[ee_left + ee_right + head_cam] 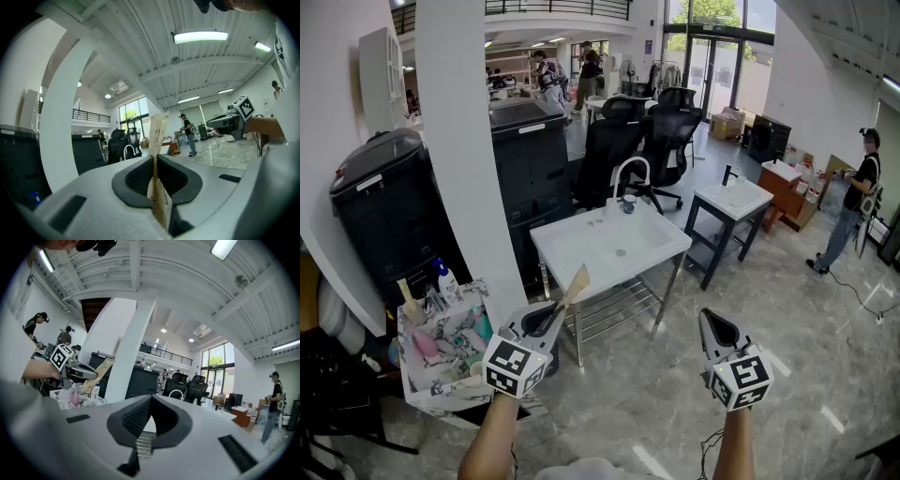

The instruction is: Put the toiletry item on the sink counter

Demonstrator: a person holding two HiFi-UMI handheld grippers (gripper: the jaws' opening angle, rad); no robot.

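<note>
A thin tan paper packet (575, 286) sticks up from my left gripper (555, 314), which is shut on its lower part. In the left gripper view the packet (157, 140) stands upright, pinched between the pads (140, 176). The white sink counter (581, 253) with its curved faucet (630, 173) stands just beyond and right of the packet's tip. My right gripper (712, 323) hovers lower right of the sink, shut with nothing in it; its fingertips meet in its own view (150, 401). That view also shows the left gripper (79, 371) with the packet (101, 371).
A patterned basket (420, 389) full of toiletries sits at the lower left beside a white pillar (473, 169). Black bins (384, 202) and a dark cabinet (530, 159) stand behind. A second small sink (736, 199), office chairs (661, 131) and a person (853, 202) are farther off.
</note>
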